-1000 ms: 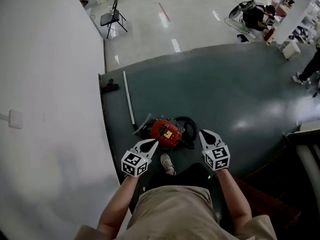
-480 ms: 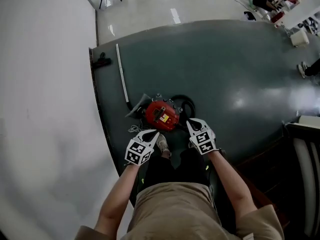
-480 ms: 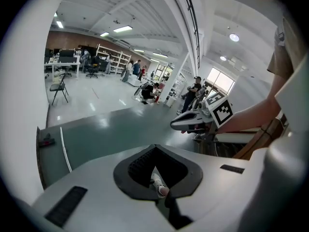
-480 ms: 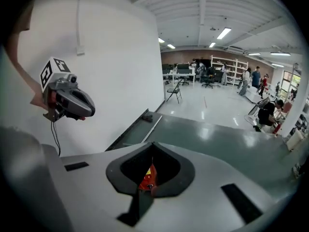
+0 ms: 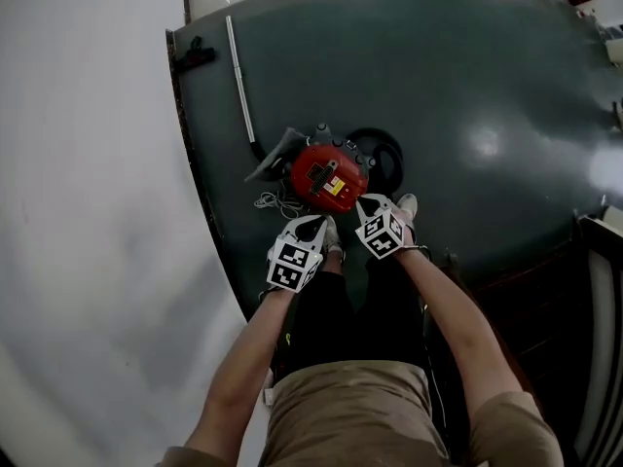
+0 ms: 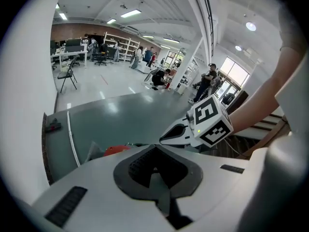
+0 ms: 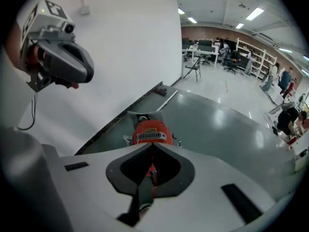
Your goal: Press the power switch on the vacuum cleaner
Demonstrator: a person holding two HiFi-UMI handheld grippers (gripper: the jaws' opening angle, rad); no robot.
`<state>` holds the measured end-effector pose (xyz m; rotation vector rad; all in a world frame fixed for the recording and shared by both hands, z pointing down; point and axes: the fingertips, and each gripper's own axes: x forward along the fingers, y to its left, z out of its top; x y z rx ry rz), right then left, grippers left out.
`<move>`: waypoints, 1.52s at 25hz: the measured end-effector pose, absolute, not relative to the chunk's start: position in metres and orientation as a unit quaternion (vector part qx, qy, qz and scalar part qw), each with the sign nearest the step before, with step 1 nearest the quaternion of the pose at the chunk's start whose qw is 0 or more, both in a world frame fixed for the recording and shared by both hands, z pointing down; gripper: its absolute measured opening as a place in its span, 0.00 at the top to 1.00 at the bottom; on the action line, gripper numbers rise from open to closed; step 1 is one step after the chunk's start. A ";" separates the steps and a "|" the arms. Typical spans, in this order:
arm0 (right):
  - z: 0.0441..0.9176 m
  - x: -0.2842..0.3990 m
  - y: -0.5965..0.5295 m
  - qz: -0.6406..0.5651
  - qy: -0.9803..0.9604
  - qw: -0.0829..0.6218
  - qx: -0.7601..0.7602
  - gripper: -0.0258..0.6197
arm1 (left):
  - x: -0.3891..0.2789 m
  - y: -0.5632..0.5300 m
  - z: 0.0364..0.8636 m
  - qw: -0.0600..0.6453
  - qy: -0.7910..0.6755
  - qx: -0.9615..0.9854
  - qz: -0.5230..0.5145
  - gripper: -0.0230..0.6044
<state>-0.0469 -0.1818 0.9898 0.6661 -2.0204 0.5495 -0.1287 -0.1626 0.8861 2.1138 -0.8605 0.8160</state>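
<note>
The red vacuum cleaner point(image 5: 329, 176) sits on the dark green floor point(image 5: 467, 86), close to the edge that runs along the white wall point(image 5: 88, 163). The right claw point(image 5: 369, 203) hangs just beside the vacuum's near right side, jaws together and holding nothing; in the right gripper view the red body lies straight beyond its tips. The left claw point(image 5: 315, 223) is just short of the vacuum's near edge, jaws also together and empty. A black hose point(image 5: 384, 152) coils at the vacuum's far right.
</note>
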 end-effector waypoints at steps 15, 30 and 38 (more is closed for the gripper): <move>1.172 -0.066 -0.130 0.203 -0.775 0.571 0.181 0.94 | -0.128 -0.160 1.008 0.336 -0.295 0.821 0.356 0.96; 1.233 -0.087 -0.133 0.258 -0.737 0.586 0.216 0.94 | -0.154 -0.148 1.049 0.343 -0.294 0.814 0.364 0.96; 1.227 -0.088 -0.138 0.301 -0.705 0.595 0.241 0.94 | -0.175 -0.135 1.045 0.356 -0.313 0.795 0.379 0.96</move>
